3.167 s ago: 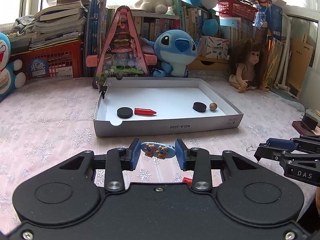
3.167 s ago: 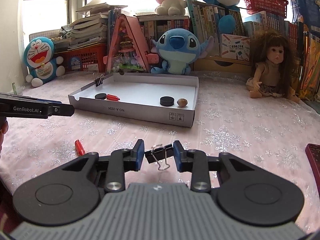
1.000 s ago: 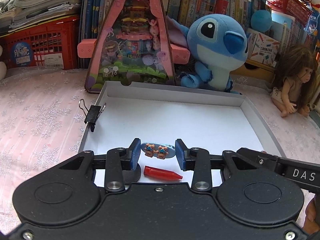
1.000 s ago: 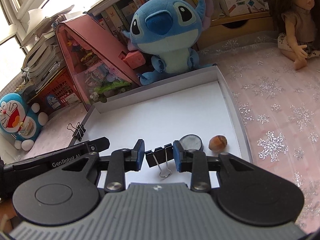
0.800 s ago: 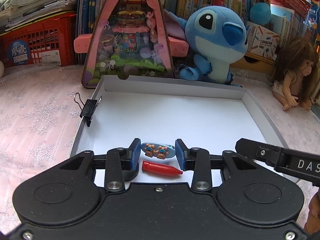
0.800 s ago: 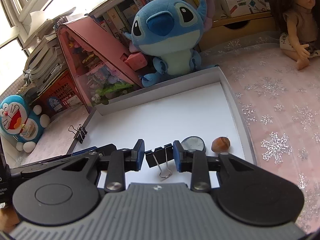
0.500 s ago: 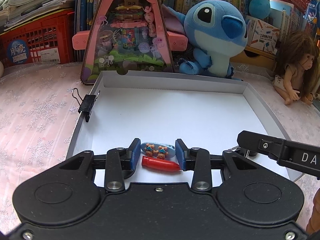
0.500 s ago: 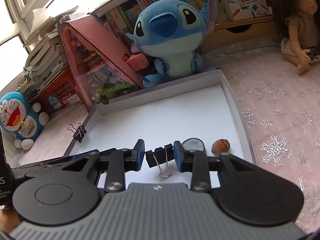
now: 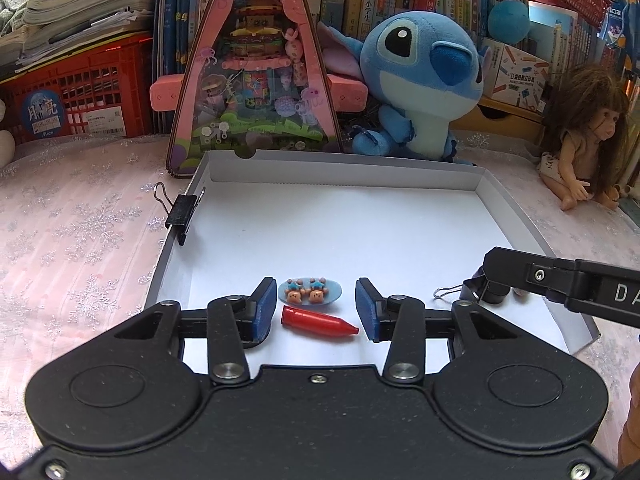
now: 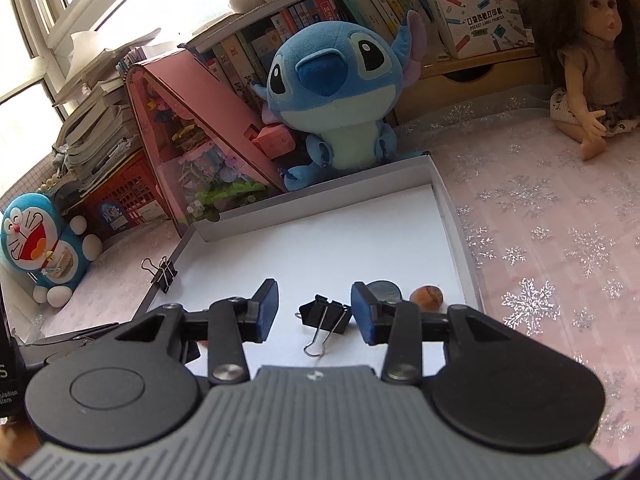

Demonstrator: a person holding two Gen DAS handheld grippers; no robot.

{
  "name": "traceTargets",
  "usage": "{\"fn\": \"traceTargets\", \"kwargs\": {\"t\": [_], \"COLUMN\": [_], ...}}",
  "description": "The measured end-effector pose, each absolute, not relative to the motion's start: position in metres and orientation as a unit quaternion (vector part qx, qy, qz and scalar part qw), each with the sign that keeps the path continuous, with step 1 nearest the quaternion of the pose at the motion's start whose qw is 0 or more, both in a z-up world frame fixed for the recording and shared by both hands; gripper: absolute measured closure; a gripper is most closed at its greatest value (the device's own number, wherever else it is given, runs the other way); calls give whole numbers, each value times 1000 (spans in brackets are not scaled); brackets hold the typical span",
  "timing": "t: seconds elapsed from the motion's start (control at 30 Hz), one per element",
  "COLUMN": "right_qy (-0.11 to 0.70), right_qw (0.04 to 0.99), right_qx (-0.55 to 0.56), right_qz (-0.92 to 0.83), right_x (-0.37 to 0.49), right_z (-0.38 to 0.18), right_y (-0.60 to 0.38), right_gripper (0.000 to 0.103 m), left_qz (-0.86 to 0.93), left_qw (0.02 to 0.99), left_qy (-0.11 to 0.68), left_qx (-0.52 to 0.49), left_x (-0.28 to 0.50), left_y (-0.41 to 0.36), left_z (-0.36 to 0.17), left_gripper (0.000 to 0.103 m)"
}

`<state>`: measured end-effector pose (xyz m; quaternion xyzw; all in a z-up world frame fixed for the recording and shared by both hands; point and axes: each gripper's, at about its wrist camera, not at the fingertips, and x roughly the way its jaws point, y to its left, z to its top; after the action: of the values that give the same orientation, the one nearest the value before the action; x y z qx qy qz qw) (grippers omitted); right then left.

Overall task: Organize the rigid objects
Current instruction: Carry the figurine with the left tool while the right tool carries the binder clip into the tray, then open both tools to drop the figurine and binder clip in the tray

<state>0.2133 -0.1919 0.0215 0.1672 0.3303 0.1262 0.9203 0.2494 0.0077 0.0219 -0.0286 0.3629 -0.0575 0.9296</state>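
A white cardboard tray [image 9: 516, 216] lies on the pink tablecloth. My left gripper [image 9: 316, 306] is open over its near part. A blue oval hair clip with two bears [image 9: 310, 290] lies on the tray floor between the fingers, next to a red cap [image 9: 318, 322]. My right gripper [image 10: 314, 308] is open too. A black binder clip [image 10: 326, 314] lies on the tray floor between its fingers. A black disc [image 10: 384, 291] and a brown nut [image 10: 427, 295] lie just right of it. The right gripper also shows in the left wrist view [image 9: 560, 284].
Another binder clip [image 9: 182, 212] is clamped on the tray's left wall. A pink triangular toy house [image 9: 256, 80], a Stitch plush [image 9: 420, 84] and a doll [image 9: 580, 136] stand behind the tray. A Doraemon plush [image 10: 44, 240] sits at the left.
Both grippers have opened. The hair clip has dropped from the left one onto the tray floor and the binder clip from the right one.
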Motion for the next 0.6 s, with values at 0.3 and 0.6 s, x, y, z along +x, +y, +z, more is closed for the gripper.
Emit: {"fn": "traceTargets", "kwargs": {"t": [0.3, 0.6], "right_qy": [309, 288], "right_qw": [933, 945], "right_qx": [130, 85], "right_qz": [127, 127], "right_x": [190, 158], "right_z": [31, 37], "right_y": [-196, -200], "right_gripper": [42, 38], "left_qz": [-64, -90], "left_qw": [937, 941], "left_qy": [343, 325], "left_qx": [-32, -32], "left_x": [222, 180], "left_y": [11, 10], "left_z": [34, 44], "left_gripper": [44, 35]}}
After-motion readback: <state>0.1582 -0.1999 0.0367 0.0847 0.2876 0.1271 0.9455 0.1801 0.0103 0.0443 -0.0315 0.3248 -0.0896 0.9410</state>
